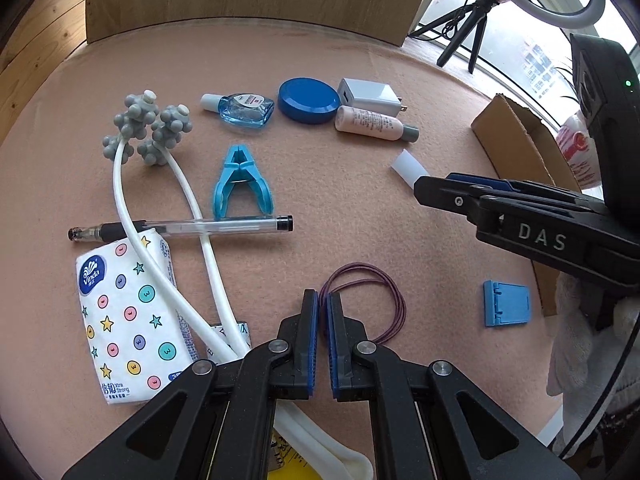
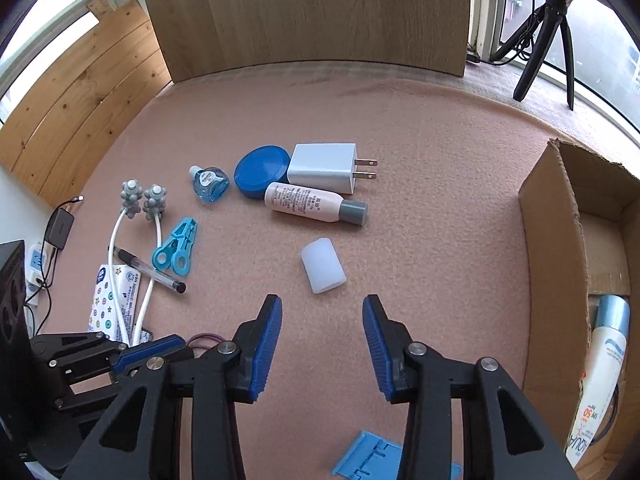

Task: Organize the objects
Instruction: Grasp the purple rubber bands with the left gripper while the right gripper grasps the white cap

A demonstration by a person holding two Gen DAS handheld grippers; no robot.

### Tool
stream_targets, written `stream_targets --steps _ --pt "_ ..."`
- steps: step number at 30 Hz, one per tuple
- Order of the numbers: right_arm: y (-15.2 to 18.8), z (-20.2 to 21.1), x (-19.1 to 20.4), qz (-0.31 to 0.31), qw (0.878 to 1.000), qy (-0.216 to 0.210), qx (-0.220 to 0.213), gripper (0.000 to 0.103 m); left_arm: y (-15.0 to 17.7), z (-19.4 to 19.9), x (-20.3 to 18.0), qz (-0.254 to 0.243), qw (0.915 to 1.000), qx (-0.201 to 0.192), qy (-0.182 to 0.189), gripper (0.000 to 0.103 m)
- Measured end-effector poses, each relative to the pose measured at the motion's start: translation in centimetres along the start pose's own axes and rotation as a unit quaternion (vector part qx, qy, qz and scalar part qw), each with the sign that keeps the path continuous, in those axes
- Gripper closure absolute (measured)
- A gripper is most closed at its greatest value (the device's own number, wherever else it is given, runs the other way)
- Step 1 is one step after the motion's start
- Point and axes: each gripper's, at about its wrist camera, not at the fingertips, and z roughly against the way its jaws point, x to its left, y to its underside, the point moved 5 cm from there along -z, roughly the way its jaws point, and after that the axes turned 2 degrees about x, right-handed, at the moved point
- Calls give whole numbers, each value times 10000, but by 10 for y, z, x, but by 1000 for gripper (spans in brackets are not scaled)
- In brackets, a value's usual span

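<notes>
Pink felt covers the whole tabletop I am working over, and a wide bare stretch of it lies ahead of my right gripper. Its jaws stand apart with nothing between them; the small white silicone sleeve lies on the felt just beyond the fingertips, untouched. My left gripper has its blue pads drawn together on nothing, hovering over a loop of purple elastic cord.

On the right edge a cardboard box stands open, with one sunscreen tube lying inside. A wooden board closes off the far edge, and a black tripod stands by the window at the far right.

Counting what lies loose: one blue round lid, one white plug charger touching it, one pink bottle with a grey cap just in front of both, and one blue eye-drop bottle to their left. Further left I see one blue clip, one pen, one patterned tissue pack and one white massager with two knobbed grey heads, its arms crossing pen and pack. One flat blue stand lies near the box.
</notes>
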Motion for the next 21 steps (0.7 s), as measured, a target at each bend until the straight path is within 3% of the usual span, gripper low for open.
stream_targets --steps 4,8,14,21 --pt "-8 -16 -2 -6 9999 113 48 72 -1 -1 1 82 9999 2 74 99" --pt "-13 -22 -2 40 9999 117 107 82 -3 -3 2 143 9998 -8 116 99" --pt "-15 -25 6 221 9995 192 110 85 0 1 3 199 9997 -13 169 99" --pt "-12 -20 3 93 9999 -11 86 95 -10 2 -2 255 9994 -82 240 99"
